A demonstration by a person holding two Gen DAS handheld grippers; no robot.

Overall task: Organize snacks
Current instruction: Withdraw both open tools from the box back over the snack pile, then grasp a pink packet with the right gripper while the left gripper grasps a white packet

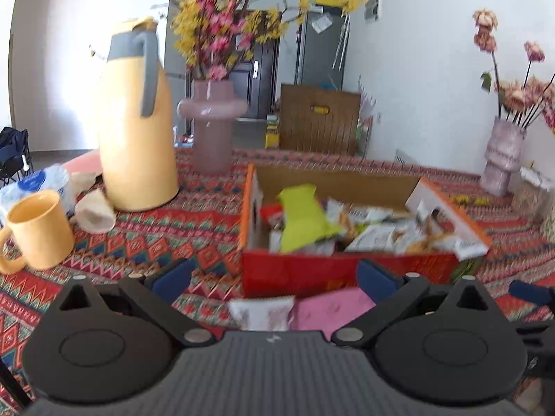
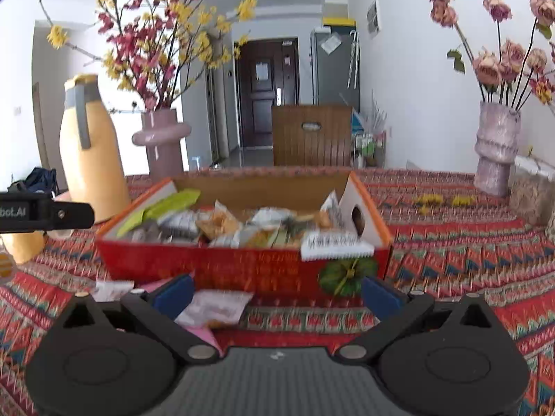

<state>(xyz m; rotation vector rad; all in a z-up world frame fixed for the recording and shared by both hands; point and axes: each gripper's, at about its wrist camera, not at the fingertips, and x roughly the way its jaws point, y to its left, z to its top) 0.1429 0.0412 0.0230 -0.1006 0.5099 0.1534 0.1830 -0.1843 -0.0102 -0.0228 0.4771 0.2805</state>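
A red cardboard box (image 1: 329, 270) (image 2: 222, 267) stands on the patterned tablecloth, filled with several snack packets, among them a lime-green one (image 1: 301, 218) (image 2: 173, 202). My left gripper (image 1: 275, 279) is open just before the box's near wall; a white packet (image 1: 262, 312) and a pink packet (image 1: 329, 308) lie on the cloth below and between its fingers. My right gripper (image 2: 275, 293) is open too, low in front of the box, with a pale pink-white packet (image 2: 216, 306) lying by its left finger. Nothing is held.
A yellow thermos jug (image 1: 137, 121) (image 2: 90, 152), a yellow mug (image 1: 38, 230) and crumpled paper (image 1: 95, 211) sit left of the box. A mauve vase of flowers (image 1: 211, 121) (image 2: 163, 142) stands behind, another vase (image 1: 503, 159) (image 2: 496, 145) at far right. The left gripper's body (image 2: 45, 211) shows at the left edge of the right wrist view.
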